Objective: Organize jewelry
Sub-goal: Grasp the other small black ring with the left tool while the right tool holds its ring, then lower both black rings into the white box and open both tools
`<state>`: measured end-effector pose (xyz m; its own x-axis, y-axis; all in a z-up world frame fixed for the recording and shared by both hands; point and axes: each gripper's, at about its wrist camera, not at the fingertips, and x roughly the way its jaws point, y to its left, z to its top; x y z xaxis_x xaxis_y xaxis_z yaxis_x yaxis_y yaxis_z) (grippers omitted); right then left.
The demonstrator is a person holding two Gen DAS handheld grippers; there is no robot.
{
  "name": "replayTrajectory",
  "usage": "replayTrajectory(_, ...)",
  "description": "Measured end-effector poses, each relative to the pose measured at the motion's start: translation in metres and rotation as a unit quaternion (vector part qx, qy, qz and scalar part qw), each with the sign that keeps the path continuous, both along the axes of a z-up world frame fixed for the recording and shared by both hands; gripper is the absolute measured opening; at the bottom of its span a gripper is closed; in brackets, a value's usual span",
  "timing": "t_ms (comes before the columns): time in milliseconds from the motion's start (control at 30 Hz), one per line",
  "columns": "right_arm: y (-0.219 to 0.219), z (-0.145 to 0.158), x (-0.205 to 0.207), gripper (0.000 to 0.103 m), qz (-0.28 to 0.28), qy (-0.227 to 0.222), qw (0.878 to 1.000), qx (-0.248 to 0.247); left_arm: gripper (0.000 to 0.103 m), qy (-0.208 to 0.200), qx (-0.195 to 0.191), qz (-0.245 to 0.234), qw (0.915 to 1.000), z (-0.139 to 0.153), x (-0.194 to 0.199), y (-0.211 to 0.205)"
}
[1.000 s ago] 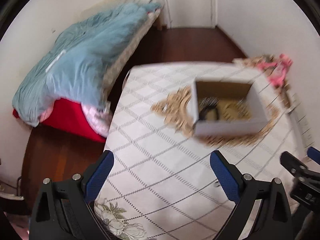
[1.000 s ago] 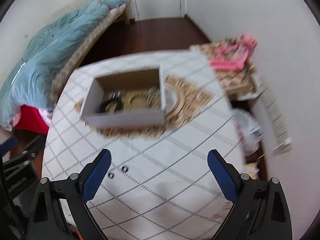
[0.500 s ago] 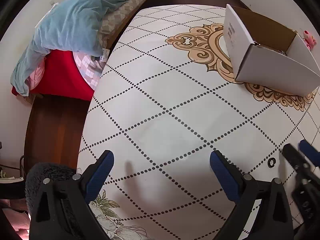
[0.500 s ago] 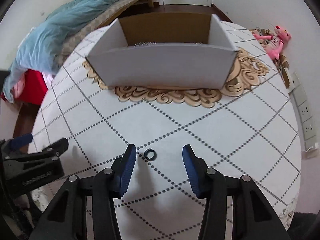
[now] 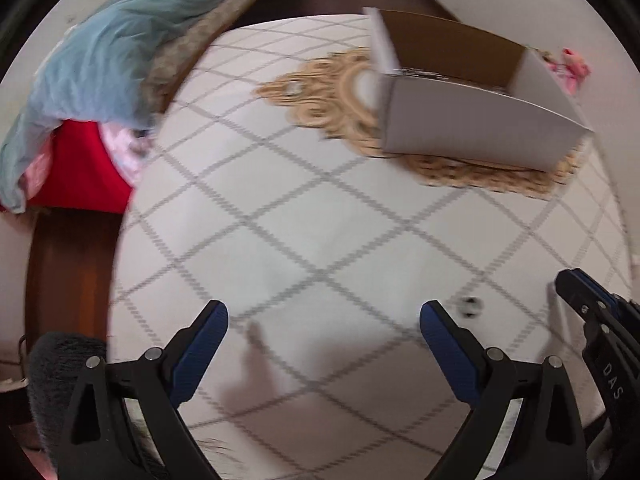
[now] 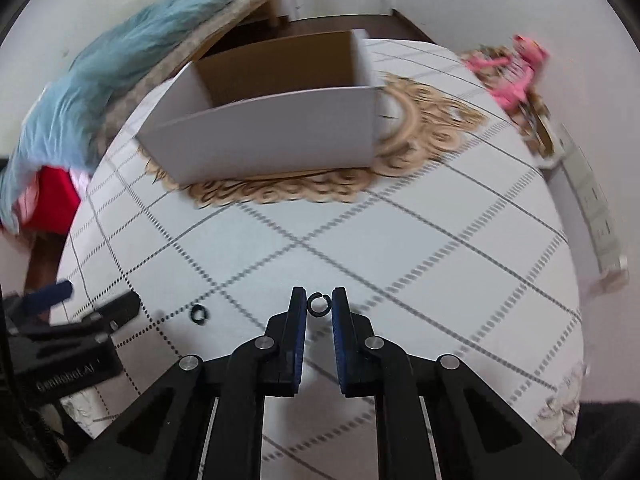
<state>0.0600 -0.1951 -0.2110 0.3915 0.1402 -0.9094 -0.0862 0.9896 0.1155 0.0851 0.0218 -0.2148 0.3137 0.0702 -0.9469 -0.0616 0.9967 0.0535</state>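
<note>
Half a second on, the left wrist view had tipped and blurred: the left gripper [image 5: 322, 326] hung over the near part of the desk [image 5: 320, 216] with its jaws spread wide and empty, one small dark ring [image 5: 469, 306] lying on the cloth just right of its right finger, and the white box [image 5: 476, 124] standing far right on the gold pattern. In the right wrist view the right gripper [image 6: 319, 306] had narrowed sharply, its jaws now almost closed around a second ring [image 6: 318, 304], though contact was not clear; the other ring [image 6: 199, 313] lay to the near left. Such a thin ring could have slipped or flicked away had the jaws pinched its edge unevenly.
</note>
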Motion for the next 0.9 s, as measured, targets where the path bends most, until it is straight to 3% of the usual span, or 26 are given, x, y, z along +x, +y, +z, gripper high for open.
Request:
replayTrajectory(100, -0.020, 0.002, -0.006, 0.013, -0.021, 0.000, 1.000, 0.003, 0.097, 0.006, -0.029, -0.026, 0.9992, -0.006, 0.000, -0.023)
replayTrajectory(233, -0.039, 0.004, -0.012, 0.013, -0.040, 0.001, 0.999, 0.002, 0.091, -0.007, -0.032, -0.057, 0.9978, -0.009, -0.002, -0.045)
replayTrajectory(300, -0.043, 0.004, -0.014, 0.013, -0.046, 0.001, 0.999, 0.002, 0.060, -0.013, -0.030, -0.071, 0.9969, -0.010, -0.003, -0.054)
replayTrajectory(367, -0.045, 0.004, -0.014, 0.013, -0.048, 0.001, 0.999, 0.002, 0.048, -0.018, -0.024, -0.080, 0.9964, -0.012, -0.003, -0.057)
replayTrajectory(400, -0.046, 0.004, -0.014, 0.013, -0.050, 0.001, 0.999, 0.002, 0.035, -0.022, -0.024, -0.084, 0.9959, -0.011, -0.003, -0.059)
replayTrajectory(567, -0.046, 0.005, -0.012, 0.013, -0.052, -0.003, 0.999, 0.003, 0.011, -0.030, -0.025, -0.091, 0.9951, -0.010, -0.003, -0.062)
replayTrajectory(767, -0.047, 0.010, -0.013, 0.013, -0.053, -0.008, 0.999, 0.008, 0.010, -0.034, -0.034, -0.092, 0.9946, -0.007, -0.004, -0.056)
replayTrajectory(900, -0.046, 0.023, -0.010, 0.013, -0.052, -0.015, 0.998, 0.023, 0.010, -0.048, -0.054, -0.095, 0.9929, 0.016, -0.006, -0.055)
